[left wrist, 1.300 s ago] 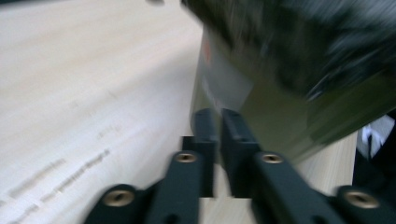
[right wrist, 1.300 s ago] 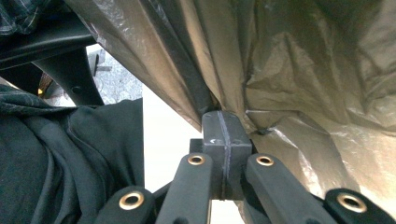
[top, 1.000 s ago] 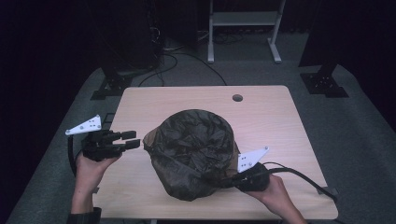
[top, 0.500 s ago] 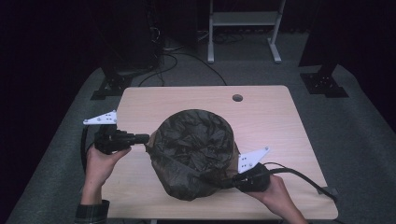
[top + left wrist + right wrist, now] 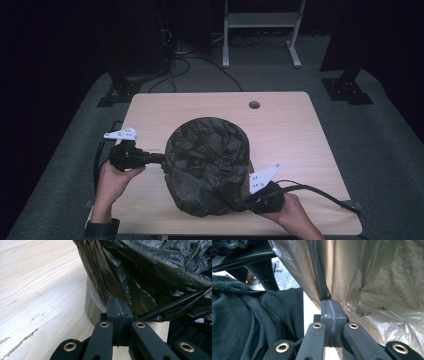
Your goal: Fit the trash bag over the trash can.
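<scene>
Now both grippers pinch the black bag at mid-table.
Left gripper (image 5: 159,159), at the bag's left edge in the high view, has just closed its jaws on the black plastic bag (image 5: 207,162) draped over a round bin (image 5: 93,305); right gripper (image 5: 239,206), lower right, clamps the film too.

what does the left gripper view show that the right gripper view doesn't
Left gripper view alone: the pale wooden table and the lower wall of the bin under the black bag, whose plastic looks dark and opaque here.

Right gripper view alone: dark cloth at its left, and plastic lit from behind so it looks brownish and translucent.

Both: the view's own gripper, left gripper and right gripper, with jaws shut on a pinched fold of the bag.
</scene>
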The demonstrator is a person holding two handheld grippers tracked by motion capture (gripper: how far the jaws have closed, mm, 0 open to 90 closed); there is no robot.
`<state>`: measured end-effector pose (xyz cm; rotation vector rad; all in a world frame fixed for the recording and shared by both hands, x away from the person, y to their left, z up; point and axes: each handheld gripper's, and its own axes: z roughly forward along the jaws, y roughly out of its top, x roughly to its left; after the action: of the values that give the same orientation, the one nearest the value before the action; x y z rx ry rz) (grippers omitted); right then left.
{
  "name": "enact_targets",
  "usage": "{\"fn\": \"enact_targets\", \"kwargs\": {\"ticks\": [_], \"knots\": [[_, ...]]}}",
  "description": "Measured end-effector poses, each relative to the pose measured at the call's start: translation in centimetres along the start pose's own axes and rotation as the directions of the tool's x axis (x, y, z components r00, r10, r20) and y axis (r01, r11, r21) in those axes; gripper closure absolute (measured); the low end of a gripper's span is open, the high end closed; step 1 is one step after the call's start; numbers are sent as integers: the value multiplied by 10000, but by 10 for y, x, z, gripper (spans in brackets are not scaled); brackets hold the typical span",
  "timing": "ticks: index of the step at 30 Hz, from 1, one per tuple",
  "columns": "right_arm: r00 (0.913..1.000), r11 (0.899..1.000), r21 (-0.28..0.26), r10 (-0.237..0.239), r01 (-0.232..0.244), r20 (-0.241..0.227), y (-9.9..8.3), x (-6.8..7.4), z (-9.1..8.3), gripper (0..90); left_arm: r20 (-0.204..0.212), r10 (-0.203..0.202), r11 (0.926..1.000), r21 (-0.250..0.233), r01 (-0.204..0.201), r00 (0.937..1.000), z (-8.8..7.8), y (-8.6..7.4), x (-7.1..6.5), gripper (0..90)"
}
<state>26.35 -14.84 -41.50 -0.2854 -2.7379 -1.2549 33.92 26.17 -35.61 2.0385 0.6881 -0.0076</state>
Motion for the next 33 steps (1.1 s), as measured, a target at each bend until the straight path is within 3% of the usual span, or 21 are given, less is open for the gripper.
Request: {"fn": "enact_targets", "kwargs": {"ticks": [5, 6, 8, 9, 10, 13, 19, 25, 30, 33], "knots": [[9998, 9999, -112, -29, 27, -173, 1, 2, 5, 900, -298, -160, 9997, 191, 166, 9994, -1, -4, 3, 900], [9998, 9999, -41, -110, 109, -153, 2, 2, 7, 900, -287, -178, 9996, 220, 185, 9994, -1, -5, 4, 900], [9996, 9995, 169, -269, 270, -64, 5, 4, 10, 900, -922, -207, 9977, 616, 265, 9955, 1, -7, 6, 900], [9996, 9991, 304, -282, 281, 13, 6, 5, 12, 900, -1040, -250, 9960, 823, 337, 9943, 3, -9, 8, 900], [9994, 9981, 531, -319, 312, 133, 6, 4, 13, 900, -909, -323, 9964, 755, 392, 9953, 5, -12, 11, 900], [9988, 9962, 832, -282, 247, 411, 3, 2, 16, 900, -1037, -427, 9951, 845, 516, 9937, 9, -16, 16, 900], [9954, 9956, 911, 144, -231, 950, -10, -14, 15, 900, -1377, -444, 9925, 1068, 594, 9895, 21, -23, 28, 900], [9879, 9914, 846, 883, -996, 1278, -29, -37, 14, 900, -1745, -526, 9837, 1603, 811, 9832, 39, -32, 41, 900], [9814, 9851, 1162, 1078, -1270, 1589, -38, -44, 19, 900, -2073, -392, 9742, 2098, 836, 9775, 50, -37, 46, 900], [9800, 9839, 1196, 1120, -1325, 1644, -40, -46, 20, 900, -2067, -348, 9749, 2082, 787, 9778, 52, -37, 46, 900]]}}
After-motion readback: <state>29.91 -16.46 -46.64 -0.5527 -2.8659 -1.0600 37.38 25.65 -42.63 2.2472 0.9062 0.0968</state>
